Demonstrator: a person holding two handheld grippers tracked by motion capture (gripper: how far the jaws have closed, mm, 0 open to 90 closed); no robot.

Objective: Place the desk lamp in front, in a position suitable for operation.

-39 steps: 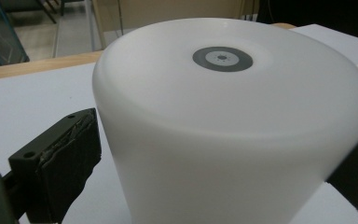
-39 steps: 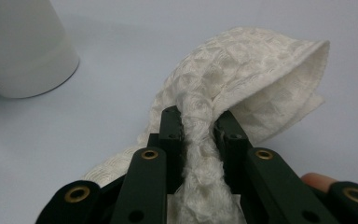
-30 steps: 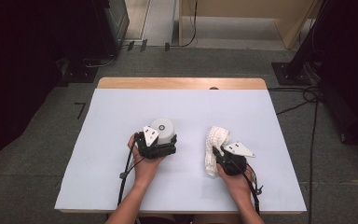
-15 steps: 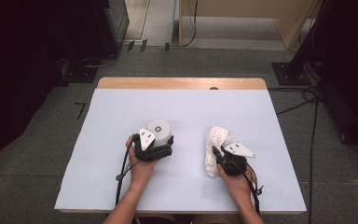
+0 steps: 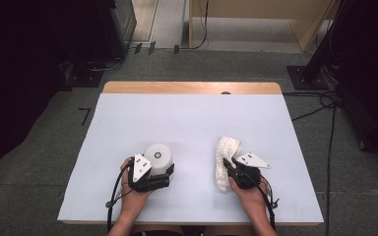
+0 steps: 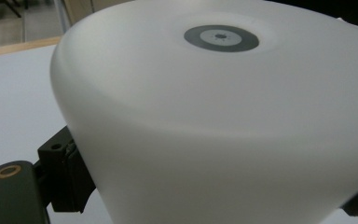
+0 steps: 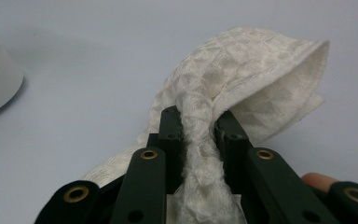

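Here the cloth [image 5: 225, 158], clenched in the right gripper's [image 5: 231, 167] jaws, lies apart from the cup [image 5: 158, 158], gripped by the left gripper [image 5: 163, 173] near the desk's [image 5: 192, 118] front edge.

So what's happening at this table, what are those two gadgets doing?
A person holds a gripper in each hand over a white table. The left gripper has its fingers around an upside-down white bowl. The right gripper is shut on a bunched white cloth, pinched between its fingers. Bowl and cloth sit apart.
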